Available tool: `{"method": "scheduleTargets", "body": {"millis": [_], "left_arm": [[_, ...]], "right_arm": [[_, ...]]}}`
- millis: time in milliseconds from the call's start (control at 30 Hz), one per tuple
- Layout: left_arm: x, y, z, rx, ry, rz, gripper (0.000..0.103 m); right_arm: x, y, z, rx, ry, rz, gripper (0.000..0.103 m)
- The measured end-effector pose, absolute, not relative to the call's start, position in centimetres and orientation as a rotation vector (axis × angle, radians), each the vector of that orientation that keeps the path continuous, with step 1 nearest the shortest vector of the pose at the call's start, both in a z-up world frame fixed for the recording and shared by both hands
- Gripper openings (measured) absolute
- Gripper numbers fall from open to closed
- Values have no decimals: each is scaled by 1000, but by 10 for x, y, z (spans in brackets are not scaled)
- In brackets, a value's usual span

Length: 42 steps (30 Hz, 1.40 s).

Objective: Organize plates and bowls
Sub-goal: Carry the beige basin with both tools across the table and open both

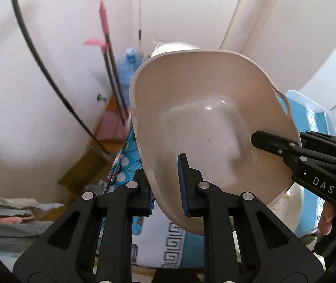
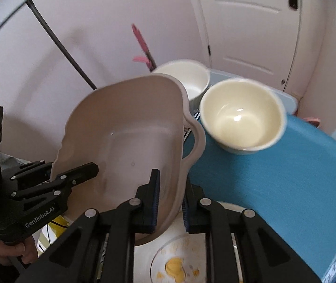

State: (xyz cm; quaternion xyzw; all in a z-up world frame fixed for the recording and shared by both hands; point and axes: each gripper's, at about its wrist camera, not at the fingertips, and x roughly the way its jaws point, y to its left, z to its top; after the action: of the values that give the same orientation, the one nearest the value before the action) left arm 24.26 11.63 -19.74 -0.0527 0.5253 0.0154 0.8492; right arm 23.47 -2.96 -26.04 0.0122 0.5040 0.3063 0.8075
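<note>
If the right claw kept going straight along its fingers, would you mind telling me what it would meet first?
The right claw already grips the rim of the beige basin. Straight ahead, past that rim, the cream bowl on the blue tray looks the likeliest first contact, though depth is unclear.

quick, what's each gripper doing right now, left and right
Left gripper: closed on the rim of the beige handled dish.
Right gripper: closed on the opposite rim of the same dish.
</note>
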Motion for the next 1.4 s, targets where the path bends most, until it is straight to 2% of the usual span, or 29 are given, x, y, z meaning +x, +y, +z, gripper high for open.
{"method": "scheduleTargets", "body": {"millis": [267, 467, 700, 900, 1100, 1400], "left_arm": [[213, 19, -141, -34, 1012, -75, 15], [190, -70, -134, -31, 1002, -205, 15], [175, -175, -169, -30, 1055, -362, 15], [178, -238, -229, 23, 1144, -454, 15], [190, -265, -276, 47, 1204, -464, 15], [196, -279, -293, 88, 1203, -434, 15]], "right_arm": [[177, -125, -214, 96, 985, 566, 15], [140, -216, -195, 125, 956, 445, 15], [101, -315, -212, 158, 969, 290, 15], [100, -375, -268, 200, 1038, 177, 15], [108, -402, -314, 220, 1065, 148, 15], [114, -416, -330, 251, 1064, 165, 15]]}}
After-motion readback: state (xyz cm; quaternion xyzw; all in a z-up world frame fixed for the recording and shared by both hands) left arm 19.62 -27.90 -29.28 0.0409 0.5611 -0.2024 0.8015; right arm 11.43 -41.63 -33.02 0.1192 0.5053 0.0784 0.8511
